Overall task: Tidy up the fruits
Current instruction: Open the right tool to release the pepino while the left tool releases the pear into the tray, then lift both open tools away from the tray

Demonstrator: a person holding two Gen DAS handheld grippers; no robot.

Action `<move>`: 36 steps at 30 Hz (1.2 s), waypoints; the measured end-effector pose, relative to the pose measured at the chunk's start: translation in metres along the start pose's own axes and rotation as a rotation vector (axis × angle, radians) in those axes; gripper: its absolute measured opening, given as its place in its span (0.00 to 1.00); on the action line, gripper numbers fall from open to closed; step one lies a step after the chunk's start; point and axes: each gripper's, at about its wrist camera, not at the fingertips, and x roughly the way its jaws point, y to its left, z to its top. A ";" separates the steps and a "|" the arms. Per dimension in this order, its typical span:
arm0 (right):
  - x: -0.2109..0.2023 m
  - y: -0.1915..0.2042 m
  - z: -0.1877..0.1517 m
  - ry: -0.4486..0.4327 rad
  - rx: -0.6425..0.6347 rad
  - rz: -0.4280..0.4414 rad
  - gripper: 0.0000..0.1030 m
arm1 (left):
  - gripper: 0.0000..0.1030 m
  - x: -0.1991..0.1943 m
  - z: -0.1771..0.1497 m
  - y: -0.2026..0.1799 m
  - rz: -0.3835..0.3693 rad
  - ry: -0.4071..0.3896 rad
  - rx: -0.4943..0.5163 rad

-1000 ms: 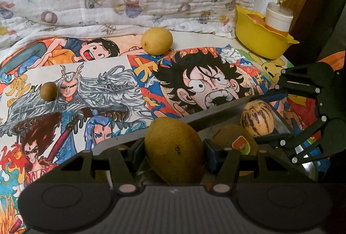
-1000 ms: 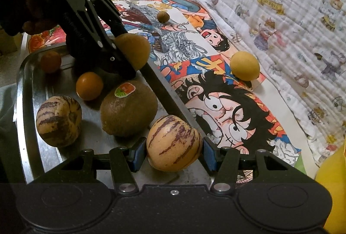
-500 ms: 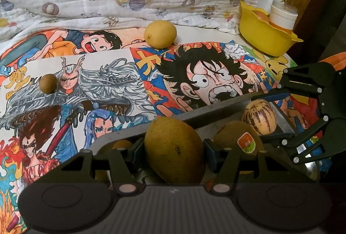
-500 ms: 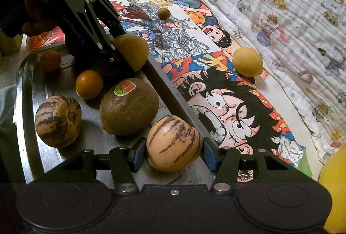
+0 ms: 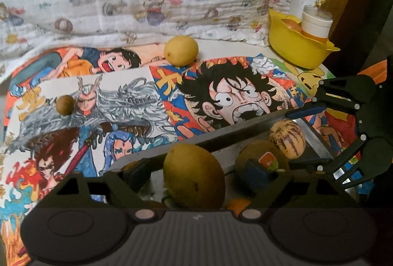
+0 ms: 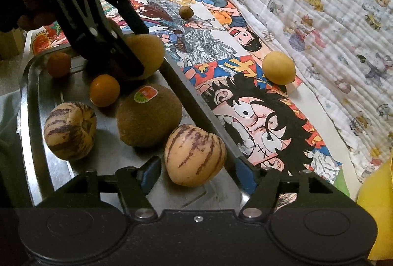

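Over the shiny metal tray (image 6: 32,94), both claws have just been opening: the left gripper (image 5: 196,173) is standing wide around the yellow-brown oval mango (image 5: 194,176), the right gripper (image 6: 199,173) around the purple-striped round melon (image 6: 195,155). Both fruits are now resting released in the tray; a yellow lemon (image 5: 181,50) and a small brown fruit (image 5: 65,105) are waiting outside.

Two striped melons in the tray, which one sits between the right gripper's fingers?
The striped melon against the tray's right-hand rim, next to the stickered kiwi. The other striped melon lies near the opposite rim, clear of the right gripper.
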 end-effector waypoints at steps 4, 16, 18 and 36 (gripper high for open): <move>-0.009 0.002 -0.002 0.000 0.000 -0.006 0.80 | 0.95 -0.014 -0.003 -0.005 0.004 -0.023 0.005; -0.039 0.022 -0.005 -0.002 -0.018 -0.003 0.95 | 0.99 -0.069 -0.037 -0.019 0.053 -0.071 0.038; -0.045 0.026 -0.005 0.007 -0.023 -0.003 0.96 | 0.99 -0.077 -0.044 -0.020 0.060 -0.069 0.044; -0.084 0.040 -0.012 0.156 -0.137 -0.010 0.99 | 0.99 -0.113 -0.080 -0.022 0.101 -0.015 0.092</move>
